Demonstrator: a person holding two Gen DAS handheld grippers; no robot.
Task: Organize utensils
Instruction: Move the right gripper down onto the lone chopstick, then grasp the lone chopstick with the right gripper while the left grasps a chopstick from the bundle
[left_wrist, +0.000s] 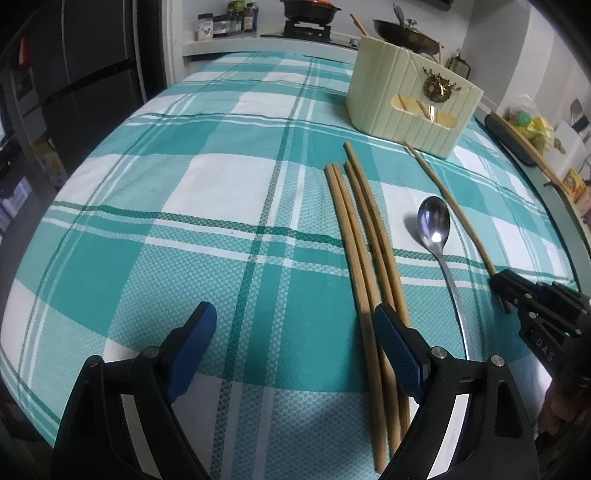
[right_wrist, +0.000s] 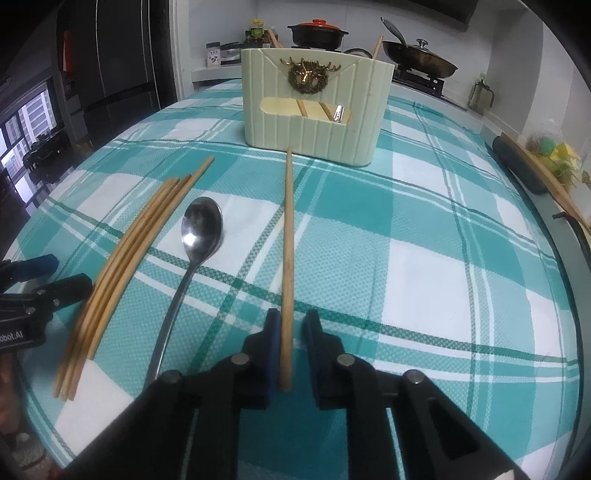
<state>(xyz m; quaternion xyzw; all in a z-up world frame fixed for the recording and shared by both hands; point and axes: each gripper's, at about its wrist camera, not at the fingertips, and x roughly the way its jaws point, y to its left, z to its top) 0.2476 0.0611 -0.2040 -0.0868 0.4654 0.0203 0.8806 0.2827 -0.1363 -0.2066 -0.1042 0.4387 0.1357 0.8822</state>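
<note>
A cream ribbed utensil holder with a brass deer emblem stands at the far side of the checked tablecloth. Several wooden chopsticks lie side by side. A steel spoon lies next to them. One single chopstick lies apart, pointing at the holder. My right gripper straddles its near end with the jaws narrowly apart, the left pad touching it. My left gripper is open and empty, its right finger over the chopstick bundle.
A teal and white checked cloth covers the round table. A dark roll and a bamboo stick lie at the right edge. Behind are a stove with pots, spice jars and a dark fridge.
</note>
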